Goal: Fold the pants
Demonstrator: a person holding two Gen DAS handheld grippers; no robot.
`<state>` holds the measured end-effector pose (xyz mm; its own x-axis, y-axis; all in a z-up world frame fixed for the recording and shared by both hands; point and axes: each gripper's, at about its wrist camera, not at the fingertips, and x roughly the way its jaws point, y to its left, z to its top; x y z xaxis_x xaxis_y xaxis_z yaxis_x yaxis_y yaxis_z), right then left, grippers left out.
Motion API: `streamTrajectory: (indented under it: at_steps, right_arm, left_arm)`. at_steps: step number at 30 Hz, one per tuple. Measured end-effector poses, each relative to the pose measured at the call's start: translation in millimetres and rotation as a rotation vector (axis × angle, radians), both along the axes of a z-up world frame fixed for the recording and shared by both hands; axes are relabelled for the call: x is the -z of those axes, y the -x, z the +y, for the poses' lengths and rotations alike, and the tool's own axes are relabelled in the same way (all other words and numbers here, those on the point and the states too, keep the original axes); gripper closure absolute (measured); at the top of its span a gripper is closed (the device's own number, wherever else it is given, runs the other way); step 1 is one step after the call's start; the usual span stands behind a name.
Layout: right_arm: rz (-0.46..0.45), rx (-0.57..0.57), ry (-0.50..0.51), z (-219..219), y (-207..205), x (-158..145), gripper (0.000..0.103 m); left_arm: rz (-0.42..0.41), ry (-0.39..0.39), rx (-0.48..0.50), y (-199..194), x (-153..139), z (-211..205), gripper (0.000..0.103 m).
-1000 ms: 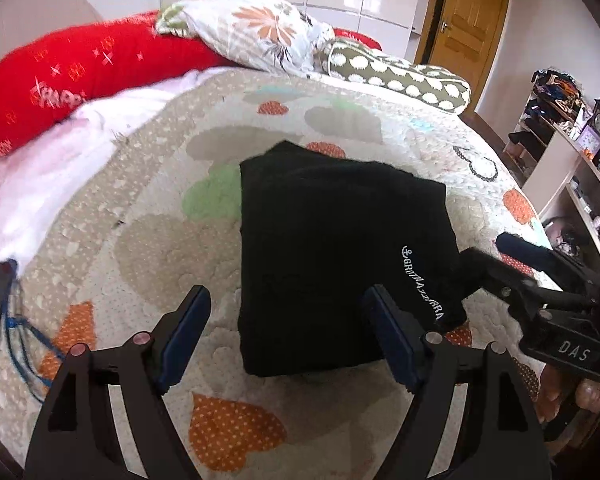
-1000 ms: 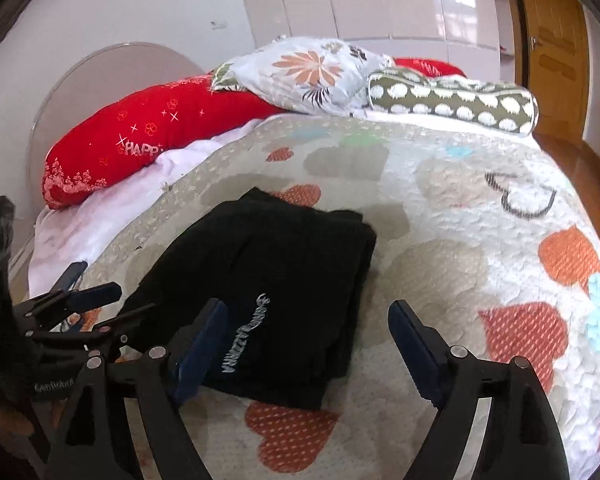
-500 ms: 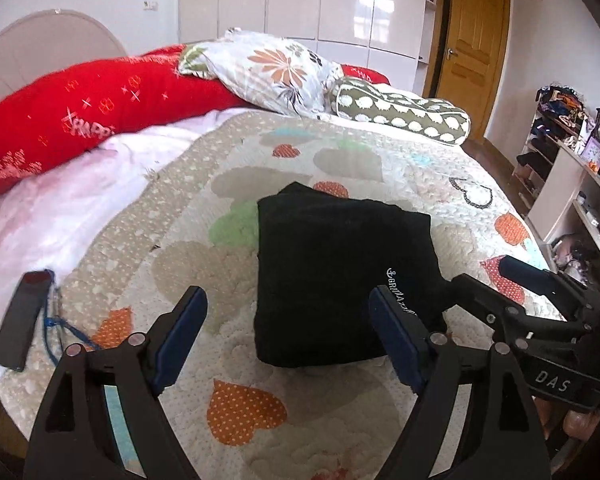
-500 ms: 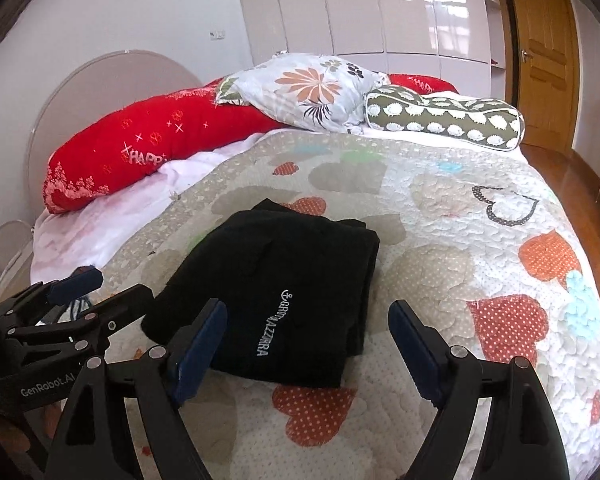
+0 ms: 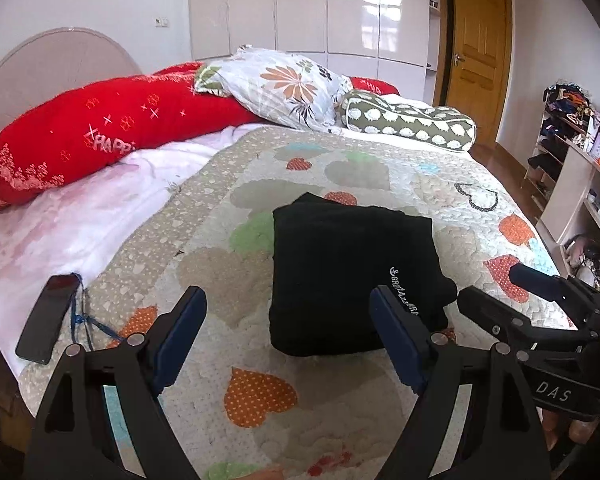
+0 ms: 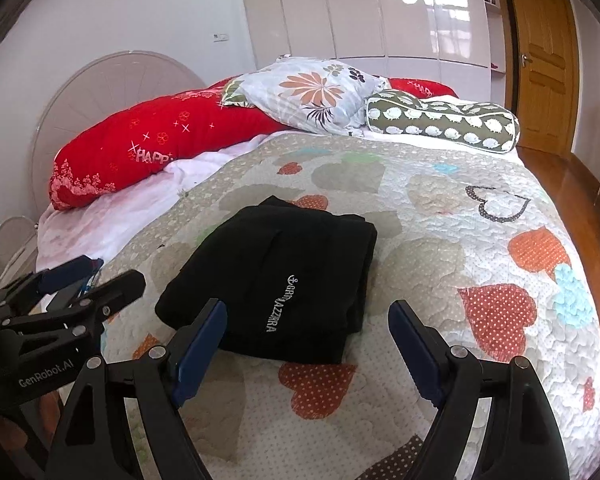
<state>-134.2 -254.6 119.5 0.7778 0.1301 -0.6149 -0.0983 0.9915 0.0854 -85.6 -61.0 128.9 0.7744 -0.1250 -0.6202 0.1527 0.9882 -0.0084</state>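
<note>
The black pants (image 5: 348, 272) lie folded into a compact rectangle on the heart-patterned quilt (image 5: 340, 168), white lettering on top. They also show in the right wrist view (image 6: 276, 280). My left gripper (image 5: 288, 320) is open and empty, held above the quilt just short of the pants' near edge. My right gripper (image 6: 308, 332) is open and empty, also held back from the pants. The right gripper also shows at the right of the left wrist view (image 5: 500, 300); the left gripper shows at the left of the right wrist view (image 6: 96, 280).
A black phone (image 5: 46, 316) with a blue cord lies at the quilt's left edge. A red bolster (image 5: 100, 136), a floral pillow (image 5: 284, 84) and a green patterned bolster (image 5: 412, 124) line the head of the bed. Shelves (image 5: 572, 168) stand at the right, a wooden door (image 5: 476, 44) behind.
Both grippers have pulled back and lifted away from the folded pants, which now look smaller and farther off. The pants have not moved.
</note>
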Motion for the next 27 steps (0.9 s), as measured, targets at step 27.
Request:
streamTrajectory:
  at_steps: [27]
  right_arm:
    - [0.032,-0.009,0.018,0.1,9.4,6.8,0.019]
  left_arm:
    - [-0.002,-0.009,0.018,6.0,-1.0,-4.9,0.019]
